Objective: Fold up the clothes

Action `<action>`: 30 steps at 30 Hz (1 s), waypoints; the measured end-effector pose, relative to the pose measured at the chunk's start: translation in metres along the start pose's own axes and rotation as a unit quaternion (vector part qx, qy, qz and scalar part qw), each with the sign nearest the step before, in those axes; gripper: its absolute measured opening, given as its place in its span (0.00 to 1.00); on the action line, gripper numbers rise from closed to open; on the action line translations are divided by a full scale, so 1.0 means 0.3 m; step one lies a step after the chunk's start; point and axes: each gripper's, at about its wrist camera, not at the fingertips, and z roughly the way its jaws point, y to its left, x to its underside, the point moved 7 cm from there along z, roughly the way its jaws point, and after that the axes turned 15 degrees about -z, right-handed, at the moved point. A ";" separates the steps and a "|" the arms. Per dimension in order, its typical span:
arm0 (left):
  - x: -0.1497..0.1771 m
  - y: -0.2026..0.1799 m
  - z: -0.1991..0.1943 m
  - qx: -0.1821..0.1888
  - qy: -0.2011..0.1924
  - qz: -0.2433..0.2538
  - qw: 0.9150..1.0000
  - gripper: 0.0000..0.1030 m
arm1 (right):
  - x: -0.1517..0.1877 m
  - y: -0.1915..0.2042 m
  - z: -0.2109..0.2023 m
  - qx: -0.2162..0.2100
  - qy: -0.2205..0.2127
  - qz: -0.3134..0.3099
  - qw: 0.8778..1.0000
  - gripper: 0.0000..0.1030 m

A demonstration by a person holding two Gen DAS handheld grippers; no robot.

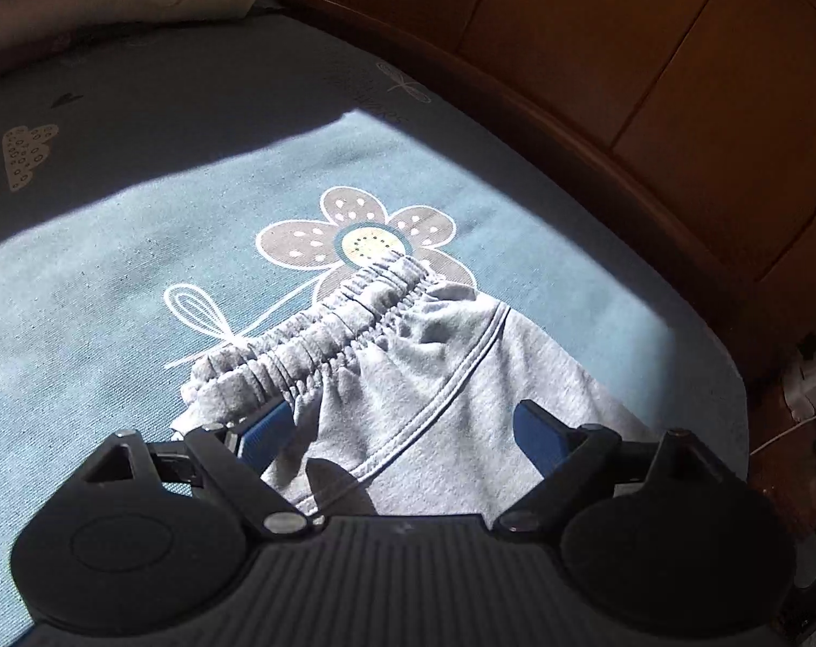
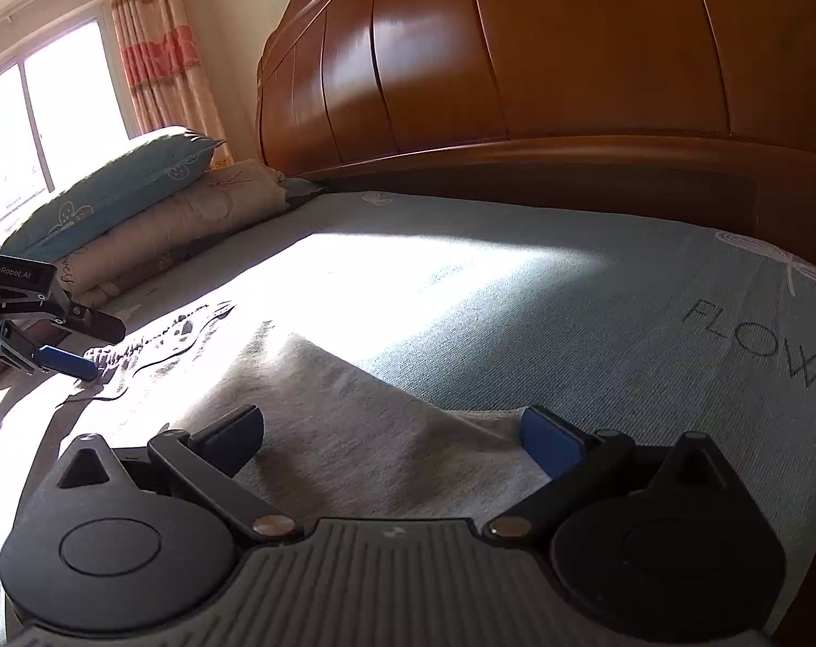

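Note:
A light grey garment (image 1: 434, 393) with a gathered elastic waistband (image 1: 321, 334) lies on the blue flower-print bed sheet (image 1: 111, 291). My left gripper (image 1: 402, 423) hovers just over it, open, with the cloth between its blue pads (image 1: 537, 434) and the waistband end beside the left one. In the right wrist view the same garment (image 2: 354, 420) lies flat in sun and shadow. My right gripper (image 2: 391, 434) stands open over its near end with nothing clamped. The left gripper (image 2: 105, 351) shows far left, open, at the waistband end.
A wooden headboard (image 2: 515, 54) rises along the far edge of the bed. Stacked pillows (image 2: 138, 205) lie at the back left, below a window (image 2: 41, 124) and a striped curtain (image 2: 154, 43). Beyond the bed's right edge, cables and white things (image 1: 807, 404) lie on the floor.

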 end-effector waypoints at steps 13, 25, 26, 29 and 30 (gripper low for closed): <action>0.026 0.011 -0.052 0.002 -0.015 -0.002 1.000 0.86 | 0.003 -0.006 0.000 -0.003 -0.003 0.004 1.000 1.00; 0.415 -0.245 -0.256 0.093 0.007 0.173 0.980 0.87 | 0.004 -0.003 0.003 -0.002 -0.004 0.004 1.000 1.00; 0.442 -0.248 -0.257 0.087 0.004 0.189 0.978 0.87 | 0.004 -0.003 0.003 -0.002 -0.004 0.004 1.000 1.00; 0.507 -0.242 -0.252 0.075 0.000 0.221 0.972 0.87 | 0.003 -0.003 0.003 -0.003 -0.004 0.005 1.000 1.00; 0.525 -0.233 -0.248 0.069 0.001 0.227 0.971 0.87 | 0.003 -0.004 0.004 -0.003 -0.004 0.005 1.000 1.00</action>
